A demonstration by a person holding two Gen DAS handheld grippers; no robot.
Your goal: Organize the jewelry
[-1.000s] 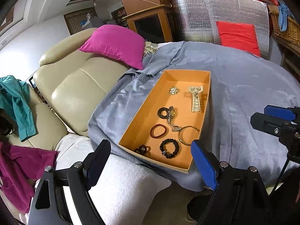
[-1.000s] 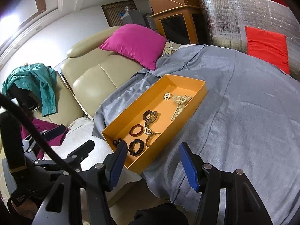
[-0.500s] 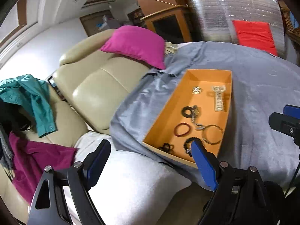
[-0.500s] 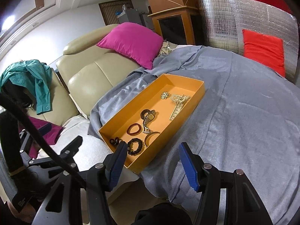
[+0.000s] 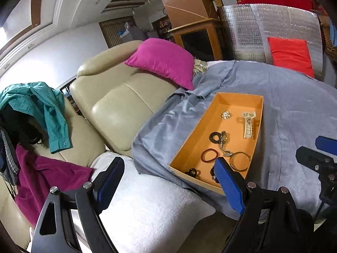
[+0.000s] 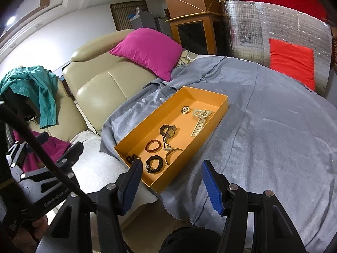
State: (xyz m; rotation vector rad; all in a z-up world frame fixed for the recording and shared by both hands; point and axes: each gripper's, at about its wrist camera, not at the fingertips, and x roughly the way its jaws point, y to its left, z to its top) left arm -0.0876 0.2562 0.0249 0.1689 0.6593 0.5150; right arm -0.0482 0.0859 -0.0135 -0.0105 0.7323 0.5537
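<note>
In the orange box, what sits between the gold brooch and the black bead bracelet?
In the right wrist view, the wristwatch on a black ring lies between the gold brooch and the black bead bracelet.

Even indoor light, heavy fisheye bending at the edges.
Glare is seen on the silver foil panel (image 6: 273, 31) and cream sofa (image 5: 118, 109); corners are vignetted black, focus sharp.

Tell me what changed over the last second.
The left gripper swung left, so the orange tray slid toward the right of its view. The right gripper barely shifted. Nothing was grasped or released; both stay open, and the jewelry lies in the tray as before.
</note>
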